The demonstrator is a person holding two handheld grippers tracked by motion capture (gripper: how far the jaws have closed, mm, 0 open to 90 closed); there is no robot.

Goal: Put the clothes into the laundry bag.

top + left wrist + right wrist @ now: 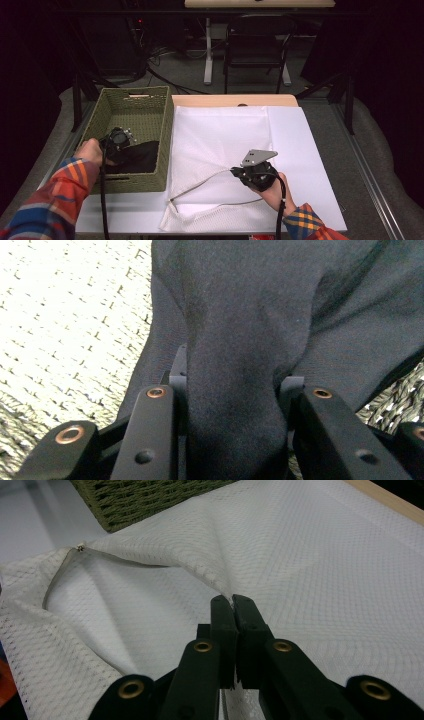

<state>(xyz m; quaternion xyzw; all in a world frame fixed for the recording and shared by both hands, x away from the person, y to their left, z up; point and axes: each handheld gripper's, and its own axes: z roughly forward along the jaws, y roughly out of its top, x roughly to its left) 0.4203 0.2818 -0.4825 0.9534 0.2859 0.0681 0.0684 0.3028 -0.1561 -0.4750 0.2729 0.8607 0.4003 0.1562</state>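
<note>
A black garment [135, 156] lies inside the green woven basket [131, 104] at the left. My left gripper [116, 142] is down in the basket, shut on a thick fold of that black garment [235, 390]. A white mesh laundry bag [220, 135] lies flat on the table to the right of the basket, its zipped mouth gaping toward the front. My right gripper [236, 171] is shut on the upper edge of the bag's opening and lifts it a little. In the right gripper view the mesh bag [310, 560] rises to the gripper [233, 600], whose jaws are pressed together.
A white board [310, 165] covers the tabletop under the bag. The basket [145, 500] stands close to the bag's left side. Beyond the table's far edge stand a black chair [257, 45] and a desk leg [208, 50] on a grey floor with cables.
</note>
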